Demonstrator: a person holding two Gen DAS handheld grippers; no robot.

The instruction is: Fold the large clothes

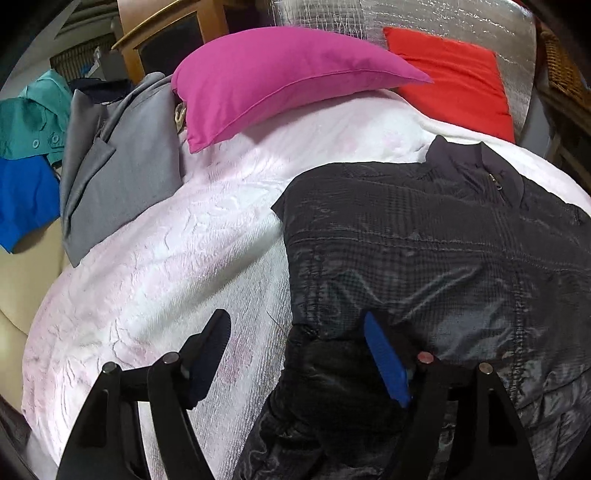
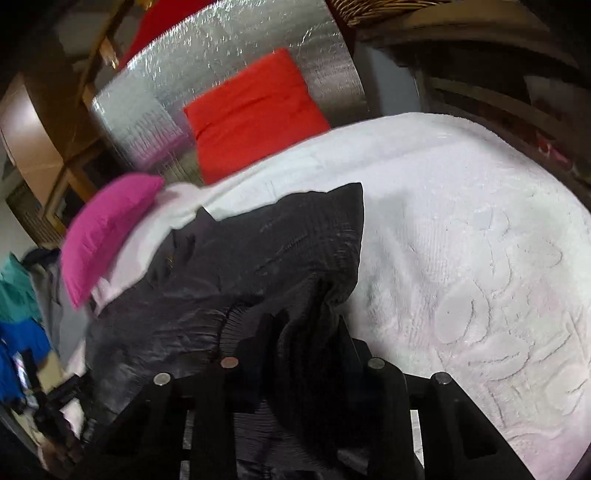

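Note:
A shiny black zip-up jacket [image 1: 424,243] lies spread on a white bedspread [image 1: 166,258], collar toward the far side. My left gripper [image 1: 295,343] is open over the jacket's near left hem; its right blue-padded finger [image 1: 384,362] rests on the fabric and its left finger [image 1: 207,343] is over the bedspread. In the right wrist view my right gripper [image 2: 303,328] is shut on a fold of the jacket [image 2: 258,266] and lifts it off the bedspread [image 2: 461,258]; the fabric hides the fingertips.
A pink pillow [image 1: 280,81] and a red pillow [image 1: 454,81] lie at the head of the bed against a silver foil panel [image 1: 406,18]. A folded grey garment [image 1: 122,177], a teal one [image 1: 29,122] and a blue one [image 1: 26,199] lie at the left.

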